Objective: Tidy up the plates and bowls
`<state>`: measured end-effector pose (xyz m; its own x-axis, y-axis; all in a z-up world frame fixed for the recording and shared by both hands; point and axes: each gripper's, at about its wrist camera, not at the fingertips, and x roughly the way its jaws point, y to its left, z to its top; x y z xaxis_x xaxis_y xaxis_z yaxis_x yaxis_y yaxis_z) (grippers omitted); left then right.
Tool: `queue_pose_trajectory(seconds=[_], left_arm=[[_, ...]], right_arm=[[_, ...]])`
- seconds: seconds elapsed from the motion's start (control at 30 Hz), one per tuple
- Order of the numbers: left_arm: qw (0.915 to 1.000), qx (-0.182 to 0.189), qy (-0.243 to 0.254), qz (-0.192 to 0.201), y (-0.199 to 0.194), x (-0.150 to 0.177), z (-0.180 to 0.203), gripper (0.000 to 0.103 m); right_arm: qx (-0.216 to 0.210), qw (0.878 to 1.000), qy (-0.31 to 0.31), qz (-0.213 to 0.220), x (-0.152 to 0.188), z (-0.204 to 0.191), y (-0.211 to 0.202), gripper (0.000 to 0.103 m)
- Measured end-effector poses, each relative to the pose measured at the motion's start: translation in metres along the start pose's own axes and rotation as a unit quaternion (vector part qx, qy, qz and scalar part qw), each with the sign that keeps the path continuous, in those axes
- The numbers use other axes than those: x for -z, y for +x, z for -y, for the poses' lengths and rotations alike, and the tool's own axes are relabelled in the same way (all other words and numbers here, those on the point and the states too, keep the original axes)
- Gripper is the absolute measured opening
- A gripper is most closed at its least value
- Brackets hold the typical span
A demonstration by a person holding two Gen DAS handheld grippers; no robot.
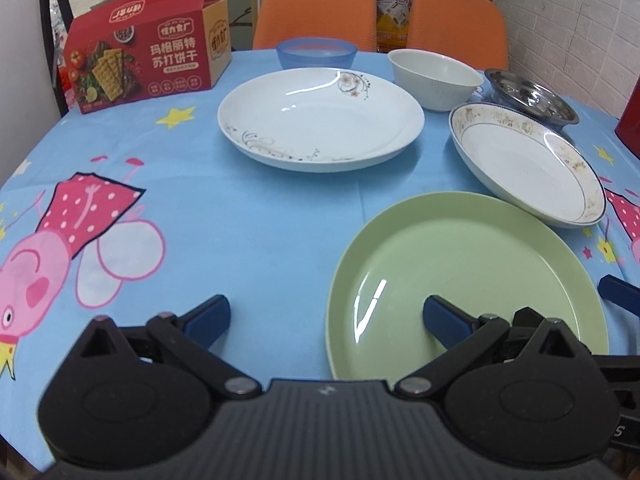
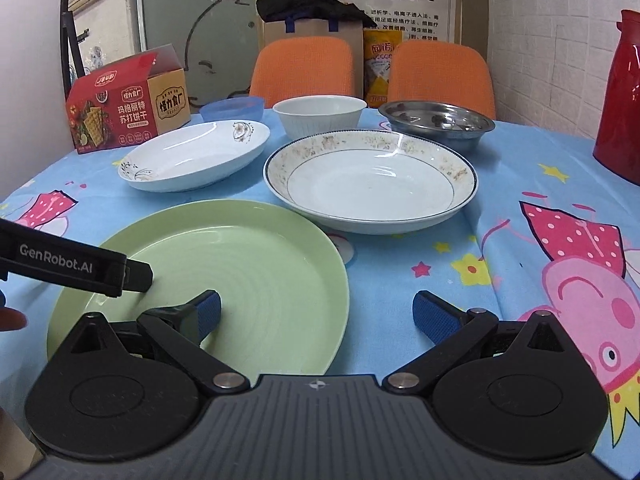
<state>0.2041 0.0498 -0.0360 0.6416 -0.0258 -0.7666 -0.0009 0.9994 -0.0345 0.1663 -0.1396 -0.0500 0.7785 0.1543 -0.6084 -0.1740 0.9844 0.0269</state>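
Note:
A green plate point(image 1: 472, 272) point(image 2: 240, 264) lies nearest on the blue cartoon tablecloth. Behind it sit a gold-rimmed white plate point(image 1: 528, 168) point(image 2: 372, 180), a floral white plate point(image 1: 320, 120) point(image 2: 192, 156), a white bowl point(image 1: 436, 78) point(image 2: 320, 116), a blue bowl point(image 1: 316, 53) point(image 2: 232, 109) and a steel dish point(image 1: 532, 98) point(image 2: 436, 122). My left gripper point(image 1: 326, 320) is open and empty, its right finger over the green plate's near-left part. My right gripper point(image 2: 316, 314) is open and empty, straddling the green plate's right rim. The left gripper's body point(image 2: 72, 266) shows over the plate's left side.
A red cracker box point(image 1: 148, 64) point(image 2: 124, 112) stands at the back left. A red thermos point(image 2: 622, 100) stands at the right edge. Two orange chairs point(image 1: 320, 8) point(image 2: 440, 76) are behind the table, with a white brick wall at right.

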Motion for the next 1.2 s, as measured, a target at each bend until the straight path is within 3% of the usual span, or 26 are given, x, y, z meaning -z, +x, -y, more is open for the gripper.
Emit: queue_pose_trajectory(seconds=[0.13, 0.37, 0.43, 0.53, 0.57, 0.63, 0.8, 0.9, 1.07, 1.2], left_arm=[[0.9998, 0.013, 0.014, -0.007, -0.001, 0.0, 0.002, 0.102], [0.9993, 0.025, 0.026, 0.011, -0.009, 0.01, 0.002, 0.098], [0.999, 0.03, 0.028, 0.019, -0.016, 0.016, 0.002, 0.09], [0.9982, 0.045, 0.025, 0.029, -0.022, 0.019, 0.005, 0.069], [0.9976, 0.056, 0.027, 0.03, -0.024, 0.019, 0.008, 0.054], [0.9986, 0.041, 0.023, 0.025, -0.025, 0.016, 0.013, 0.054], [0.9981, 0.052, -0.017, 0.029, -0.037, 0.015, -0.011, 0.054], [0.9981, 0.024, -0.031, 0.048, -0.05, 0.011, -0.032, 0.054], [0.9966, -0.032, -0.058, 0.05, -0.053, 0.011, -0.076, 0.054], [0.9956, -0.044, -0.074, 0.036, -0.042, 0.014, -0.101, 0.054]], right_arm=[[-0.021, 1.0, -0.002, -0.02, -0.007, -0.007, 0.002, 0.103], [-0.03, 0.999, -0.018, 0.001, 0.003, -0.015, -0.007, 0.103], [-0.032, 0.999, -0.02, 0.007, 0.009, -0.02, -0.014, 0.103], [-0.023, 1.0, -0.01, 0.018, 0.013, -0.025, -0.016, 0.103], [-0.019, 1.0, -0.006, 0.019, 0.012, -0.027, -0.016, 0.103], [-0.009, 1.0, -0.001, 0.018, 0.011, -0.032, -0.017, 0.103], [-0.02, 0.999, -0.003, 0.041, 0.004, -0.045, -0.031, 0.103], [-0.045, 0.997, -0.011, 0.056, -0.006, -0.065, -0.031, 0.103], [-0.106, 0.993, -0.019, 0.046, -0.016, -0.102, -0.011, 0.103], [-0.119, 0.992, -0.03, 0.032, -0.015, -0.125, 0.004, 0.103]])
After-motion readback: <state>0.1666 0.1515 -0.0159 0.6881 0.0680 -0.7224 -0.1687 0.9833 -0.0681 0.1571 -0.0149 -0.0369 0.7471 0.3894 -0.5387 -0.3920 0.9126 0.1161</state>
